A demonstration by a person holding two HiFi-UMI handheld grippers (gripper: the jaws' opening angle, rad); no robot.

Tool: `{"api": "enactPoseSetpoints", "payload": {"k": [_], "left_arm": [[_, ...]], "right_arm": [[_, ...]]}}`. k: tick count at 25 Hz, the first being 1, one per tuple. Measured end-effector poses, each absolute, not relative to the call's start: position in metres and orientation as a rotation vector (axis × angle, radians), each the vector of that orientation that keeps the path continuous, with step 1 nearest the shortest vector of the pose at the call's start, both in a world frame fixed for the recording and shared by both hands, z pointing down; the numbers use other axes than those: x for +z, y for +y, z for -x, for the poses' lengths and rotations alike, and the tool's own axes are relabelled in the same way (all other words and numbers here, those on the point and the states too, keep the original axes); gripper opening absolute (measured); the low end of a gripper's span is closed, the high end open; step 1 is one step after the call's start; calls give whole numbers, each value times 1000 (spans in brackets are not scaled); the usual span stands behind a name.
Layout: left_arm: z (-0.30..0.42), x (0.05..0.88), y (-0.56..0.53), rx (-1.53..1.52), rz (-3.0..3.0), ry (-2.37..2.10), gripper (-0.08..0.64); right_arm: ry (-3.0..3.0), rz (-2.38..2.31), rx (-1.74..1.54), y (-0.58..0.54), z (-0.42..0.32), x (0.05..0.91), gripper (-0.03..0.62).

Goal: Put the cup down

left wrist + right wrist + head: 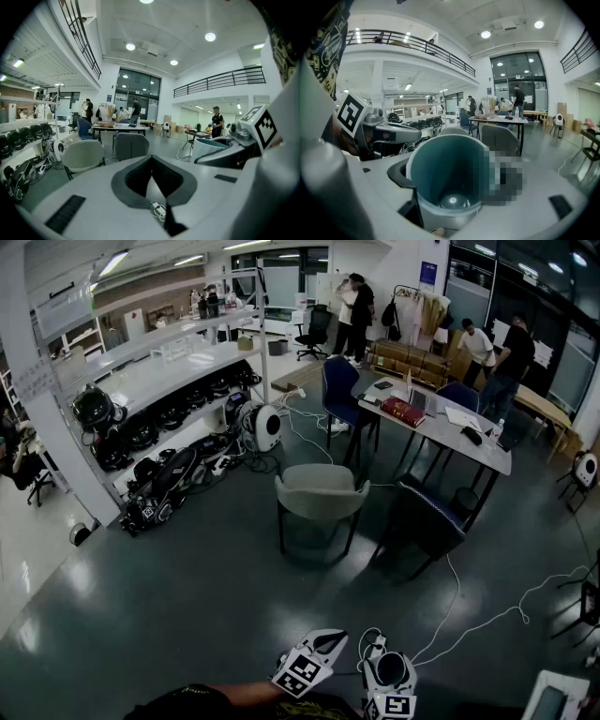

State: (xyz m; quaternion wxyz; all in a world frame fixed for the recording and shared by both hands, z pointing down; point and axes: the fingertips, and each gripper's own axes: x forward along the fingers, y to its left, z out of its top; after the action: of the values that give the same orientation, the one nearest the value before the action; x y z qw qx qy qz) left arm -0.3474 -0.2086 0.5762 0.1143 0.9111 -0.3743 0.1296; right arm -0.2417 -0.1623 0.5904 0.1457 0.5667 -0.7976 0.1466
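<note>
Cup (445,164) fills most of the right gripper view. It has a tall, tapering body, pale grey outside and teal inside, with its round mouth turned toward the camera and a shiny disc at its bottom. It is held above the grey floor (187,596) between the jaws of the right gripper (454,179), which stand wide and clamp its sides. Just beside it, the left gripper (151,159) has its dark pads (136,178) meeting at the tips, with nothing between them.

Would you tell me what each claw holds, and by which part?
The right claw grips the teal cup by its side walls; the left claw holds nothing.
</note>
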Motion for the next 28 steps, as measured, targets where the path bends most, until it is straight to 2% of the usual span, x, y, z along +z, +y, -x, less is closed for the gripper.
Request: {"api": "enactPoseSetpoints", "payload": {"k": [28], "left_arm": [[275, 572, -205, 382, -2762, -859, 11]], "right_arm": [[-2184, -1826, 513, -144, 183, 582, 374]]}}
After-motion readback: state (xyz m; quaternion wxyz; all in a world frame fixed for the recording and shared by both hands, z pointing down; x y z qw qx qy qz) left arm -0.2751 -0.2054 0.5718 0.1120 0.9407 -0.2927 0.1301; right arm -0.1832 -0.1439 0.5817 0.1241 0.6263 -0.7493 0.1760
